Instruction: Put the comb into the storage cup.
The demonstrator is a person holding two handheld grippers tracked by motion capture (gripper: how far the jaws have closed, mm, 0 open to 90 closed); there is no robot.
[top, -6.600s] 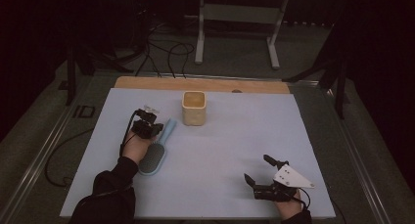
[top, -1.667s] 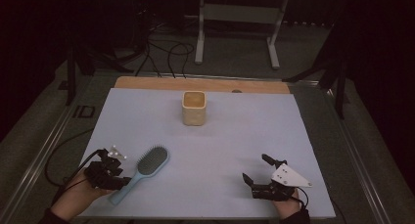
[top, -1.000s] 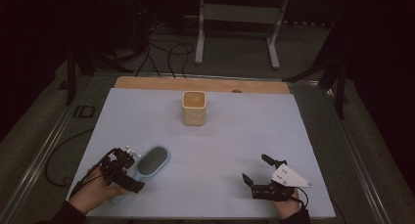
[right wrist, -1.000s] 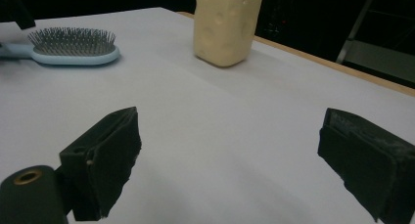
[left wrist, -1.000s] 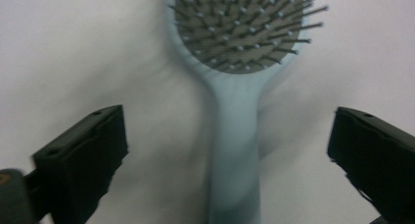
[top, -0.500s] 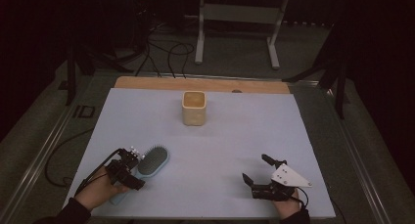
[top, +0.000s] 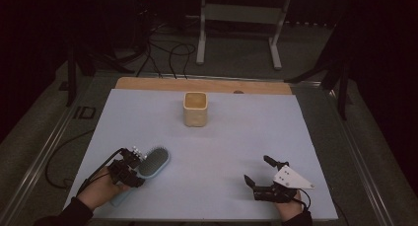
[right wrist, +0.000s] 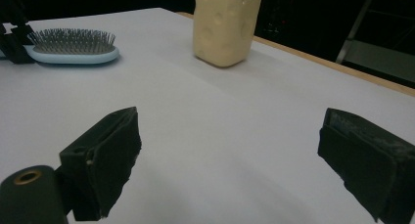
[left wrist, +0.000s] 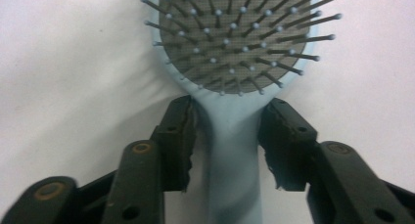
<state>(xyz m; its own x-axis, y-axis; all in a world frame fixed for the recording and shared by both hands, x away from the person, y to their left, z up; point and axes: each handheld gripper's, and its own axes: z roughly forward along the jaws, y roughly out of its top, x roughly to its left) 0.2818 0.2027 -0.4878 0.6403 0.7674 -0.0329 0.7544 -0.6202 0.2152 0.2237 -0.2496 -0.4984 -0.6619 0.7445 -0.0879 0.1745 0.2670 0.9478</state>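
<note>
A light-blue hairbrush (top: 154, 161) lies bristles-up at the front left of the pale mat; its head (left wrist: 240, 43) points away from me. My left gripper (top: 133, 164) straddles the brush's neck (left wrist: 230, 136) just below the head. Its jaws have just been closing, and the pads (left wrist: 178, 131) stand close on either side of the handle, with a thin gap on the left. My right gripper (top: 256, 169) rests at the front right, open wide with nothing between its jaws (right wrist: 230, 141). From there the brush (right wrist: 73, 50) lies far left.
A cream-yellow cup (top: 195, 109) (right wrist: 225, 26) stands upright at the middle back of the mat (top: 236, 137). A wooden strip (top: 148, 83) runs along the far edge. Beyond it are a metal stand (top: 236, 14) and floor cables (top: 162, 48).
My left gripper has come in from the left onto the brush's handle, and its jaws have narrowed around it. The brush, cup and right gripper have stayed put.
</note>
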